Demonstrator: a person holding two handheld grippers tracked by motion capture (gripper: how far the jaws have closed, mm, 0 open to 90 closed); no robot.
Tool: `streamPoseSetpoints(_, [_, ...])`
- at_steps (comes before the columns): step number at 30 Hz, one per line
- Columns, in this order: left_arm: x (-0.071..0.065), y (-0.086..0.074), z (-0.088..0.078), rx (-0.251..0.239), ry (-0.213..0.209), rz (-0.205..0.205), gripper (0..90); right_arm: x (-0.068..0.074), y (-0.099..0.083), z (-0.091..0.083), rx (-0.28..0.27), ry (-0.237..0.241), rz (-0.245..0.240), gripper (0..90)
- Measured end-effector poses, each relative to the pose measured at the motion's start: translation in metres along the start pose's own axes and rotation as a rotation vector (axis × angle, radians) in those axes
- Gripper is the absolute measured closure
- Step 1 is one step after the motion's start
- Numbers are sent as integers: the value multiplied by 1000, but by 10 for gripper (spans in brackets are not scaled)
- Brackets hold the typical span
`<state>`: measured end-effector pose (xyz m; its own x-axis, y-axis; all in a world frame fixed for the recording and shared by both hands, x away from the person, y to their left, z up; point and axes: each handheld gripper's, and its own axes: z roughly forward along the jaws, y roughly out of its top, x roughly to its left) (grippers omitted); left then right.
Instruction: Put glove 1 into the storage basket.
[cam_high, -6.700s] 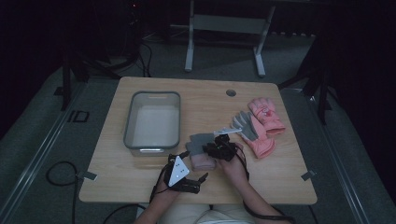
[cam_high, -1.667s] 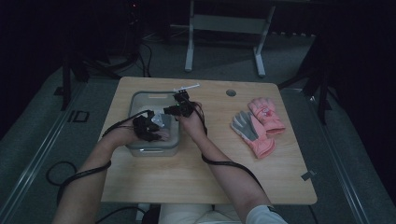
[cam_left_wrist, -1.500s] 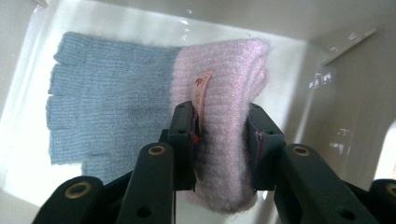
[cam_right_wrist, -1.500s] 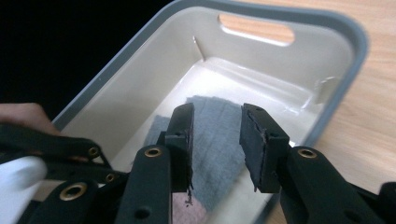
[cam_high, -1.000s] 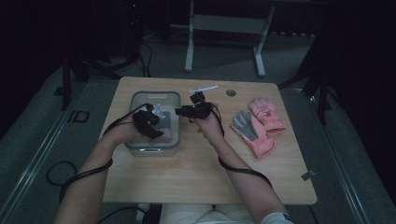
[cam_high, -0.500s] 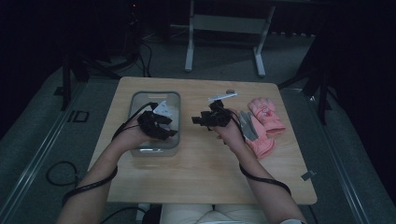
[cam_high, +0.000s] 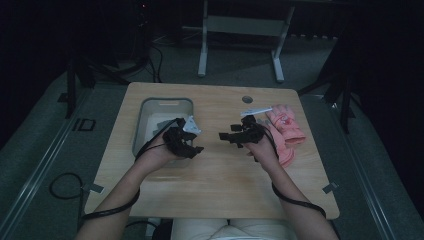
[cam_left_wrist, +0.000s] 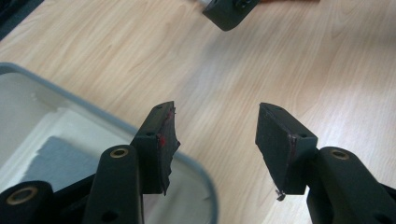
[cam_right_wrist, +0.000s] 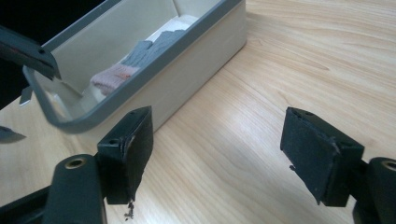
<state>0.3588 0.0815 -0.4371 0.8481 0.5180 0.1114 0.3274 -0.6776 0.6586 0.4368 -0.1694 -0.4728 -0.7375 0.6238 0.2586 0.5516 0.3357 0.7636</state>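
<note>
A grey glove (cam_right_wrist: 149, 50) lies in the grey-rimmed bin (cam_high: 145, 120), while a pink glove (cam_high: 286, 131) waits on the tabletop (cam_high: 220, 175). The right gripper (cam_high: 239, 136), fingers just spreading and empty, nears the pink glove, apparently to fetch it; the left gripper (cam_high: 186, 142) hovers spread and empty over the bin's rim.

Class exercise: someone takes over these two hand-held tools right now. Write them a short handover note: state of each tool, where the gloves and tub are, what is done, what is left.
Left tool: open, nothing between its jaws, at the near right corner of the tub.
Right tool: empty, jaws have just been opening, over bare table between tub and pink gloves.
Done: one grey glove with a pink cuff lies in the tub.
Left: the pink gloves lie at the right side of the table, partly behind the right hand; they probably go in the tub next.
</note>
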Motion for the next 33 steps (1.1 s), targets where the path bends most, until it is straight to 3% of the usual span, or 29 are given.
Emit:
streamPoseSetpoints(3, [-10, 3, 7, -14, -30, 2, 466, -4, -8, -11, -11, -19, -47, 205])
streamPoseSetpoints(6, [-19, 7, 12, -39, -30, 2, 456, -10, -14, -21, -38, -42, -88, 191])
streamPoseSetpoints(8, [-21, 8, 15, -51, -30, -6, 418, -11, -17, -29, -69, -61, -109, 183])
streamPoseSetpoints(11, [-25, 9, 20, -63, -50, -30, 347, -13, -20, -39, -73, -85, -129, 154])
streamPoseSetpoints(15, [-29, 9, 24, -76, -42, -39, 230, -19, -26, -50, -83, -88, -62, 159])
streamPoseSetpoints(18, [-32, 10, 26, -87, -27, -54, 146, -23, -33, -56, -80, -110, -56, 138])
streamPoseSetpoints(19, [-34, 10, 26, -96, -22, -60, 137, -25, -34, -57, -79, -88, -37, 134])
streamPoseSetpoints(20, [-36, 9, 27, -106, -34, -66, 136, -28, -36, -59, -72, -44, -7, 124])
streamPoseSetpoints(23, [-39, 10, 31, -105, -50, -65, 67, -32, -39, -61, -79, -65, -1, 125])
streamPoseSetpoints(24, [-45, 10, 36, -102, -60, -42, 67, -33, -41, -63, -82, -74, -5, 125])
streamPoseSetpoints(25, [-47, 9, 39, -109, -72, -47, 39, -36, -44, -67, -96, -61, 6, 130])
streamPoseSetpoints(28, [-55, 8, 46, -118, -82, -36, 18, -39, -47, -72, -92, -74, -22, 246])
streamPoseSetpoints(29, [-55, 8, 46, -118, -82, -36, 18, -39, -47, -72, -92, -74, -22, 246])
streamPoseSetpoints(31, [-63, 4, 53, -133, -108, -23, 19, -45, -50, -79, -85, -146, -41, 444])
streamPoseSetpoints(33, [-69, 1, 59, -135, -112, -5, 18, -51, -51, -83, -80, -193, -46, 548])
